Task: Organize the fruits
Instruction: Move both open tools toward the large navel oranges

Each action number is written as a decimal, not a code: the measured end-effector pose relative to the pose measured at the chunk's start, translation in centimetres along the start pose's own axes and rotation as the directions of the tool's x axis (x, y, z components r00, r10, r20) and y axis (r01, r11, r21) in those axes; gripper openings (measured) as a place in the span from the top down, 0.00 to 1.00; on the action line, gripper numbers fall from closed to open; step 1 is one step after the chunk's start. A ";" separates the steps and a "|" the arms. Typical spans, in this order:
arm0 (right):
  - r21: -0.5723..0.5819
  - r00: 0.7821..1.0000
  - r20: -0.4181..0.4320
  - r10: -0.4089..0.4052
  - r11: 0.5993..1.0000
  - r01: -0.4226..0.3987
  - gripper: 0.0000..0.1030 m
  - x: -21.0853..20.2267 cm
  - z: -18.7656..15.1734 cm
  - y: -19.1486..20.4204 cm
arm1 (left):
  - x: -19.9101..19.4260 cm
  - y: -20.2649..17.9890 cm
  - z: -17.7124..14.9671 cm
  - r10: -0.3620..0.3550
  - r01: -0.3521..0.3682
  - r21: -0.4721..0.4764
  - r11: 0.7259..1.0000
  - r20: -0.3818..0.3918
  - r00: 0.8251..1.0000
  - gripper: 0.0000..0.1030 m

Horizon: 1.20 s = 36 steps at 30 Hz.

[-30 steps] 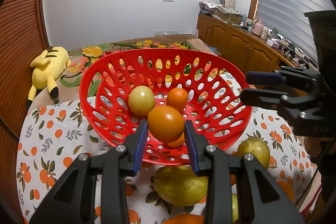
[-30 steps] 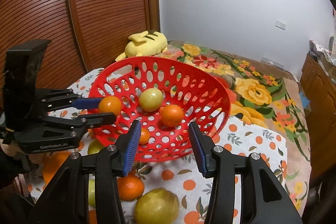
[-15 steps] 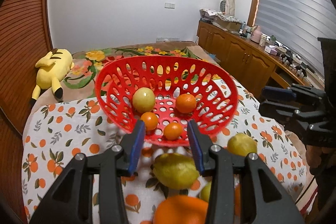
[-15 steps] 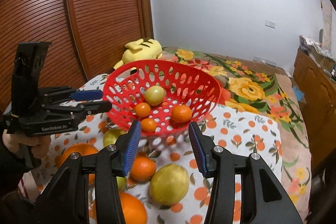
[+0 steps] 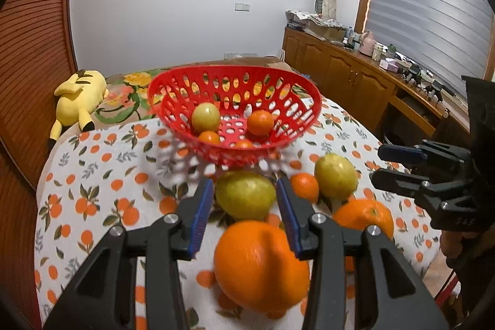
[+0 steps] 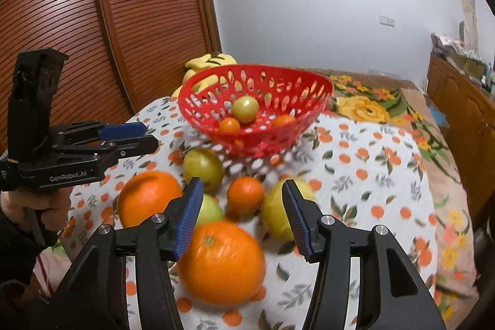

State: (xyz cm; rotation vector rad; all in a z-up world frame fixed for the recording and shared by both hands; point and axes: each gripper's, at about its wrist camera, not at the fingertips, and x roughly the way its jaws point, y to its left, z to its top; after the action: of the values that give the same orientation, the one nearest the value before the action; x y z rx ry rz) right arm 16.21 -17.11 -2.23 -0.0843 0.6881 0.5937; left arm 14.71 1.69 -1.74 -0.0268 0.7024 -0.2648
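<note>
A red slotted basket (image 5: 306,101) (image 6: 312,92) stands at the far side of the table and holds a yellow-green fruit (image 5: 205,116) and three small oranges. Loose fruit lies in front of it: a big orange (image 5: 260,265), a yellow-green pear-like fruit (image 5: 244,194), a small orange (image 5: 304,186), another yellow-green fruit (image 5: 335,175) and a second big orange (image 5: 363,214). My left gripper (image 5: 244,215) is open and empty above the big orange. My right gripper (image 6: 244,218) is open and empty over another big orange (image 6: 221,262).
The table carries an orange-print cloth (image 5: 102,175). A yellow plush toy (image 5: 80,95) lies on the flowered bed behind the table. Wooden cabinets (image 5: 349,76) run along the right wall. A ribbed wooden wardrobe (image 6: 139,5) stands to the left.
My left gripper let go of the orange into the basket and opened. Both grippers have pulled back from the basket toward the loose fruit at the near side of the table.
</note>
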 end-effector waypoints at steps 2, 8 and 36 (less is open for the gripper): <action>0.017 1.000 -0.007 -0.005 1.000 0.005 0.47 0.0 -0.7 -0.1 | -0.3 -0.1 -0.6 0.000 0.000 -0.001 1.000 -0.004 1.000 0.59; 0.054 1.000 -0.025 -0.008 0.998 0.010 0.46 0.1 -2.5 -0.2 | -1.0 -0.3 -2.4 0.001 -0.001 -0.008 1.000 -0.022 1.000 0.59; 0.026 0.998 -0.062 -0.015 1.000 0.017 0.16 1.8 -5.1 2.2 | -0.5 -0.6 -4.9 -0.042 0.039 -0.044 0.998 -0.053 0.998 0.39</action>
State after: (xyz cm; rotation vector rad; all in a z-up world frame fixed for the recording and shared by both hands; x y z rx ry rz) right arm 13.17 -15.75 -7.03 -0.0839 0.7546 0.5685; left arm 11.11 1.55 -5.12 -0.0751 0.7622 -0.2902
